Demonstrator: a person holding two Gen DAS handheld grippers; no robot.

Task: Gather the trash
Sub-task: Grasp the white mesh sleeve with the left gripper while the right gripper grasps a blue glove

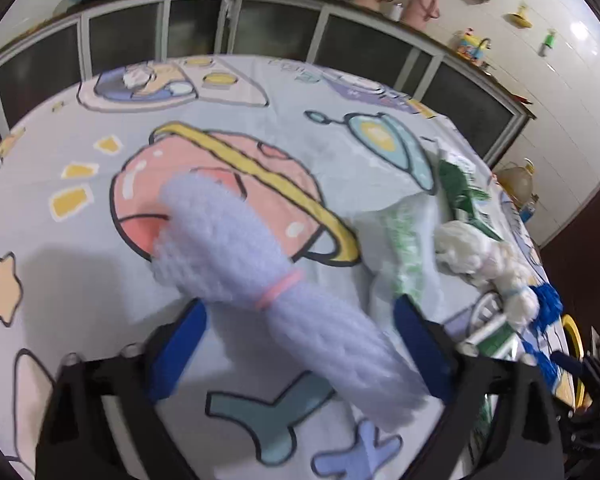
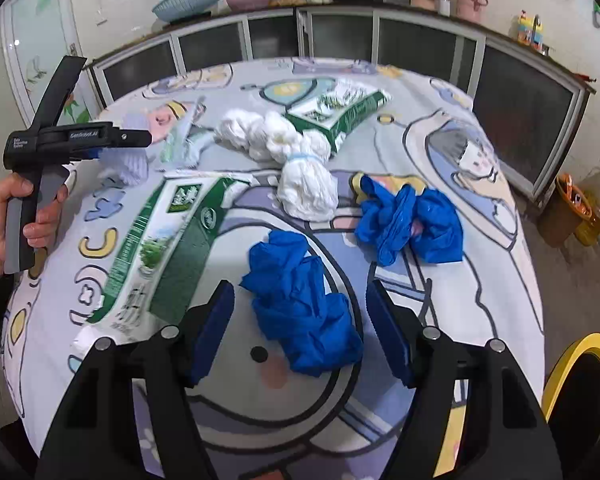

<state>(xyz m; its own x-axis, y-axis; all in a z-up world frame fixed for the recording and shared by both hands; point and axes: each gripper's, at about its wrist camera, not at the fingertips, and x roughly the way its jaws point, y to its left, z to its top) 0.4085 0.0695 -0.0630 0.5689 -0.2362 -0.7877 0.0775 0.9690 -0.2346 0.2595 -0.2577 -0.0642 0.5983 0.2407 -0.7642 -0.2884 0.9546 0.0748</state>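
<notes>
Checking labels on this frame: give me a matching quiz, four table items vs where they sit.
Items:
1. lavender knit bundle
2. near blue glove wad
3. white knit bundle
4. yellow-rimmed bin

Places:
A. off the table's near right edge
B. between the right gripper jaws, untouched
C. mid-table, between two green packages
D. between the left gripper jaws

Pairs: 1-D, 2-B, 3-C, 4-A
</notes>
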